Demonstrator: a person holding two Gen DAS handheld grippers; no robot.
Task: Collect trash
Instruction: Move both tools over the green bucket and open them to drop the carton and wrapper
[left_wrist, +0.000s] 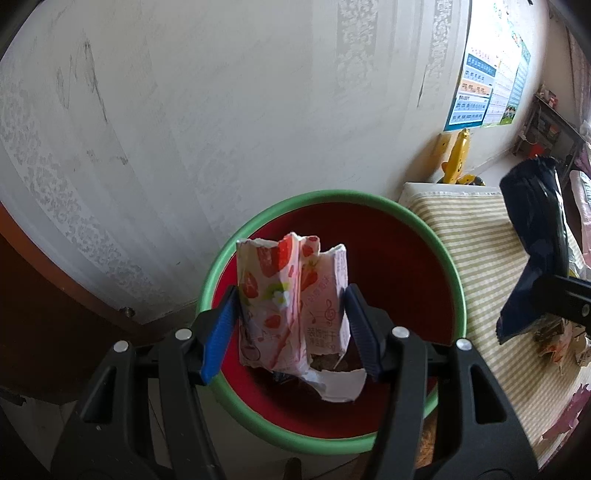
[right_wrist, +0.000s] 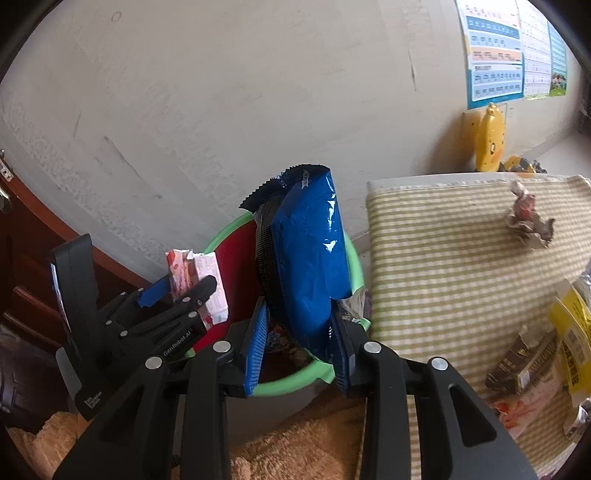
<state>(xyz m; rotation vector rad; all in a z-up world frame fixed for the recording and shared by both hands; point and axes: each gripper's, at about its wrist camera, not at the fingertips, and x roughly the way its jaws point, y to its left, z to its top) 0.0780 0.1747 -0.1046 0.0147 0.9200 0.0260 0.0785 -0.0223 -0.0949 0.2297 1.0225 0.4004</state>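
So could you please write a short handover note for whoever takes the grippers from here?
Left gripper: shut on the pink strawberry wrapper, held over the red bin.
Right gripper: shut on the blue snack bag, near the bin's green rim, beside the striped mat.
Done: both pieces picked up; some scraps already lie in the bin.
Left: drop both in, then collect the crumpled wrapper, the yellow packet and the dark packet from the mat.
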